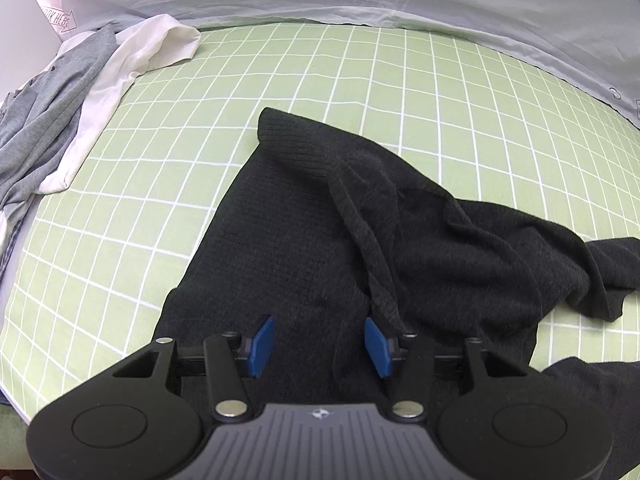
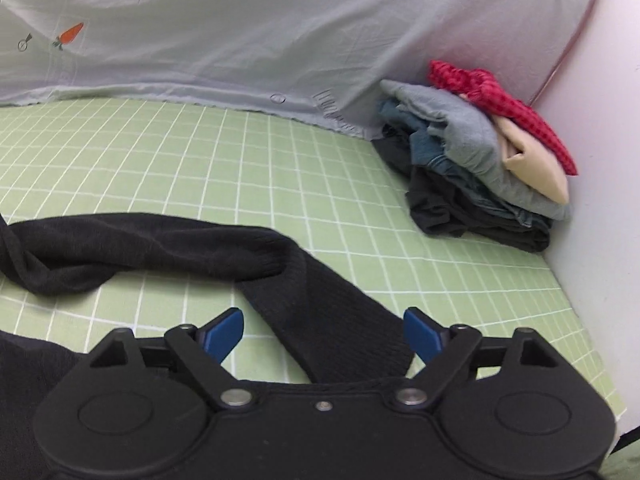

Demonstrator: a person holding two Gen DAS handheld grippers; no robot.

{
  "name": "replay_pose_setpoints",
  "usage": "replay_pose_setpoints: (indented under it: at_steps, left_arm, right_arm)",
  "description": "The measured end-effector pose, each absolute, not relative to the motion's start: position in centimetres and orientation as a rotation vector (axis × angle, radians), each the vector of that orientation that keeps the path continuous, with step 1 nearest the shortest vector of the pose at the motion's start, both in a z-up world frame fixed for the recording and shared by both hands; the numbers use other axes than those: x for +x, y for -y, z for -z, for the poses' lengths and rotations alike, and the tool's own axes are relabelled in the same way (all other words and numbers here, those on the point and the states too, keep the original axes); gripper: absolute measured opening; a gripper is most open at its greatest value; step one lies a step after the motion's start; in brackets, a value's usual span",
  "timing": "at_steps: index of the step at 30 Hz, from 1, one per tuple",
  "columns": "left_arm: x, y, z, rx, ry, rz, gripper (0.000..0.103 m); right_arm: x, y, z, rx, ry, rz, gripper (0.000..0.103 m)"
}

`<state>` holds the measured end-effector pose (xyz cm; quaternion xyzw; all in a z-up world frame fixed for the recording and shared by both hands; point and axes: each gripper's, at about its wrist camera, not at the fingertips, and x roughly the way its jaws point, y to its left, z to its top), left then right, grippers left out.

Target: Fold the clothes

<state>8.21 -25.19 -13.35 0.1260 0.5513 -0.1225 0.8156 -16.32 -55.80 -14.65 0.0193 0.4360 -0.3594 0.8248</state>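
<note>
Snagging is my main worry: the black knit sweater (image 1: 304,240) lies rumpled on the green checked bedsheet (image 1: 160,152), one sleeve (image 2: 132,246) flung across toward my right side, and its loose knit could catch on a fingertip. My left gripper (image 1: 319,340) hangs over the body with jaws apart, holding nothing; my right gripper (image 2: 323,334) is also spread wide, straddling the ribbed cuff (image 2: 352,328). Pinching one layer only would drag the fold crooked. Room is open ahead; the folded clothes stack (image 2: 484,168) crowds the right wall, and grey and white garments (image 1: 60,120) occupy the left edge.
</note>
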Motion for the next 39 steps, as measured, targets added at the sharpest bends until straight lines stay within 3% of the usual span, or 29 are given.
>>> replay_pose_setpoints:
  at_steps: [3, 6, 8, 9, 10, 11, 12, 15, 18, 31, 36, 38, 39]
  left_arm:
    - [10.0, 26.4, 13.9, 0.259, -1.180, 0.266, 0.051]
    - [11.6, 27.8, 14.7, 0.236, -1.197, 0.274, 0.051]
    - [12.2, 28.6, 15.3, 0.233, -1.209, 0.280, 0.051]
    - [12.4, 29.0, 15.6, 0.233, -1.210, 0.279, 0.050]
    - [12.6, 29.3, 15.8, 0.232, -1.208, 0.277, 0.049]
    - [12.7, 29.6, 16.1, 0.232, -1.207, 0.275, 0.044]
    - [12.8, 29.9, 16.3, 0.228, -1.203, 0.267, 0.032]
    - [13.1, 30.1, 16.6, 0.219, -1.186, 0.229, 0.011]
    - [13.2, 29.6, 16.5, 0.197, -1.165, 0.218, 0.003]
    - [15.1, 26.2, 13.7, 0.079, -1.042, 0.095, 0.003]
    - [15.6, 26.5, 14.5, 0.084, -1.063, 0.087, 0.005]
    - [15.0, 27.1, 14.5, 0.135, -1.056, 0.097, 0.010]
    - [14.7, 27.3, 14.3, 0.151, -1.049, 0.100, 0.011]
  right_arm:
    - [-14.8, 57.4, 16.9, 0.100, -1.027, 0.762, 0.058]
    - [-14.3, 58.4, 17.1, 0.138, -1.031, 0.762, 0.051]
    - [-14.0, 59.1, 16.9, 0.163, -1.044, 0.745, 0.034]
    - [-13.9, 59.5, 16.8, 0.175, -1.053, 0.744, 0.016]
    - [-13.8, 59.9, 16.7, 0.188, -1.061, 0.744, 0.009]
    - [-13.8, 60.2, 16.5, 0.182, -1.060, 0.748, 0.008]
    - [-13.9, 60.4, 16.2, 0.174, -1.057, 0.752, 0.005]
    - [-14.0, 61.3, 15.4, 0.147, -1.046, 0.767, 0.004]
    - [-14.2, 62.1, 14.6, 0.121, -1.036, 0.781, 0.004]
    - [-13.4, 67.0, 8.7, 0.042, -0.917, 0.862, 0.003]
    - [-10.6, 68.4, 9.7, 0.044, -0.926, 0.855, 0.005]
    - [-10.0, 68.6, 10.2, 0.077, -0.929, 0.863, 0.014]
    - [-10.1, 68.5, 10.3, 0.096, -0.912, 0.865, 0.026]
